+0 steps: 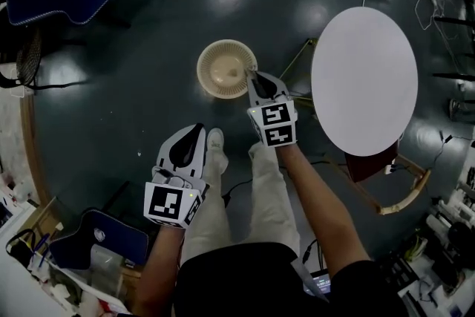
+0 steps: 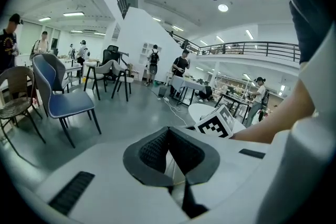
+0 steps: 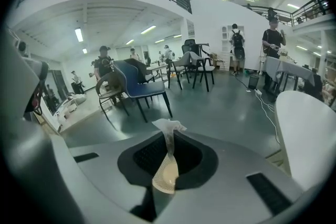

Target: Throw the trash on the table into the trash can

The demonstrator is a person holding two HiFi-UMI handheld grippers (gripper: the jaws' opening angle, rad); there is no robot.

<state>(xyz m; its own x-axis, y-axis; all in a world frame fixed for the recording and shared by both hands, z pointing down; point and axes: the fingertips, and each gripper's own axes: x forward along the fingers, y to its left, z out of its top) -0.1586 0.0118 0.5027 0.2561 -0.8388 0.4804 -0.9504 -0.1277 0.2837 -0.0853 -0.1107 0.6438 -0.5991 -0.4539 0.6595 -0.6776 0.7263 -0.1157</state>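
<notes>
Trash [image 3: 167, 126]: one crumpled pale scrap, tissue by the look of it, off the surface and in the right gripper. Head view: trash can [image 1: 203, 63], a round beige ribbed basket, stands on the dark floor [image 1: 148, 85], well apart from the left edge of the round white surface [image 1: 364, 82], which shows bare. Right gripper [image 1: 252, 73] points down with its tip over the can's right rim, not over its middle. Left gripper [image 1: 197, 128] hangs lower in the view, above the person's legs and clear of the can. The scrap itself is too small to make out here. Left gripper view: jaws together at the tips, nothing between them, only a thin slit of floor below. The right gripper's marker cube [image 2: 218, 123] shows just beyond. Right gripper view: jaws nearly closed and pinched on the scrap, whose free end stands up above the pads. A beige ribbed wedge in the gap below is probably the can seen through the jaws. Handling note: the drop looks near but not yet centred. Best carry the tip inward past the rim and lower it toward the mouth, then part the jaws wide. Light tissue may cling to a pad or drift, so a small shake may be needed.
</notes>
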